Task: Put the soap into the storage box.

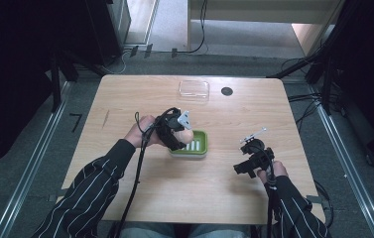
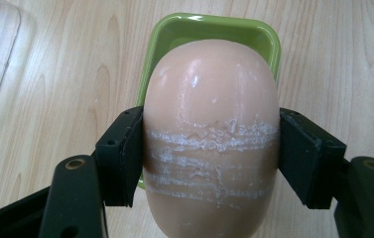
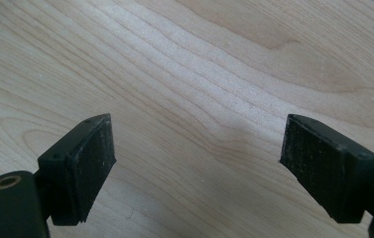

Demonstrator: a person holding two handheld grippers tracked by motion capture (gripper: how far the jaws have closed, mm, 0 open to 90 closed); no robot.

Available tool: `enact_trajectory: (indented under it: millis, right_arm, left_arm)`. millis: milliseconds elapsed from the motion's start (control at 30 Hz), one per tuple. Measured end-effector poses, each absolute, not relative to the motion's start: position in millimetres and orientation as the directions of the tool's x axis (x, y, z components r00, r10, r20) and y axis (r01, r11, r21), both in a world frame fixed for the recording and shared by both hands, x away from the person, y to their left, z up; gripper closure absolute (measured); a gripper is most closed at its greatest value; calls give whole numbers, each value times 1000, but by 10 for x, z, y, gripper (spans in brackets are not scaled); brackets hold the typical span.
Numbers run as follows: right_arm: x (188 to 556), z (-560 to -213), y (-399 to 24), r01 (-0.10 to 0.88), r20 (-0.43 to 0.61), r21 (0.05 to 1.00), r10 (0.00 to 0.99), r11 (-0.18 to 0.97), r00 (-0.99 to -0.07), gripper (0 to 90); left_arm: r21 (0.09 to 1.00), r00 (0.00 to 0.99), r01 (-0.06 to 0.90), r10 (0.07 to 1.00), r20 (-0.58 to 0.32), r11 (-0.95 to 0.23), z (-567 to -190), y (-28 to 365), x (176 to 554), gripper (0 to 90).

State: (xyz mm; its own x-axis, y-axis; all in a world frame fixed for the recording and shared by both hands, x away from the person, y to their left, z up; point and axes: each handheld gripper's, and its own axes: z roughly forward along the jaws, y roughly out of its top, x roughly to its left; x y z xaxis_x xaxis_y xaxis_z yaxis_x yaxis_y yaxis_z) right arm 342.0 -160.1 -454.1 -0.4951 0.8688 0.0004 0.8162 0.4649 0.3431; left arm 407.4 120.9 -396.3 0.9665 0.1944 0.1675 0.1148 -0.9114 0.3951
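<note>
I am holding a smooth, oval, peach-coloured bar of soap [image 2: 211,134] in my left gripper [image 2: 211,156], its 2 black jaws pressing against the bar's rounded sides. Rough white scrape lines are running in bands across the soap's waxy middle. The bar is hanging over a glossy green soap dish [image 2: 209,27], a rectangular plastic tray with rounded corners, which is sitting on the pale wooden table [image 2: 338,59]. From the high view, the left gripper [image 1: 184,133] is hovering at the dish's [image 1: 200,147] left end, near the table's middle, and white ridges are showing inside the dish.

My right gripper [image 3: 197,168] is pointing down at bare wood with wavy grain, its 2 flat, rubbery black pads spread wide apart and gripping nothing. In the high view it [image 1: 252,157] is sitting well to the right of the dish.

A clear plastic lid [image 1: 194,89], rectangular and shallow, is lying near the table's far edge, with a small dark round disc [image 1: 226,91] just beside it.
</note>
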Motion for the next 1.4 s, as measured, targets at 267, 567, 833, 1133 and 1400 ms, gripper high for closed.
enact_trajectory:
  millis: [267,567,833,1133,1400]
  right_arm:
    - [3420,-4539,-1605,816,0,345,869,465,-495,140]
    - [3417,-4539,-1605,813,-3,343,866,470,-500,140]
    - [3409,-4539,-1609,816,0,345,869,464,-495,140]
    - [3408,-4539,-1612,819,4,343,871,460,-491,140]
    - [3412,-4541,-1617,818,0,342,870,463,-493,140]
  left_arm:
    - [404,966,105,189,176,-909,-4020,1149,4101,339]
    - [418,964,104,194,180,-902,-4072,1115,4113,339]
    - [424,967,105,192,167,-900,-4179,1084,4138,339]
    - [413,967,110,193,165,-904,-4249,1058,4178,339]
    - [411,968,110,191,161,-905,-4307,1023,4206,338]
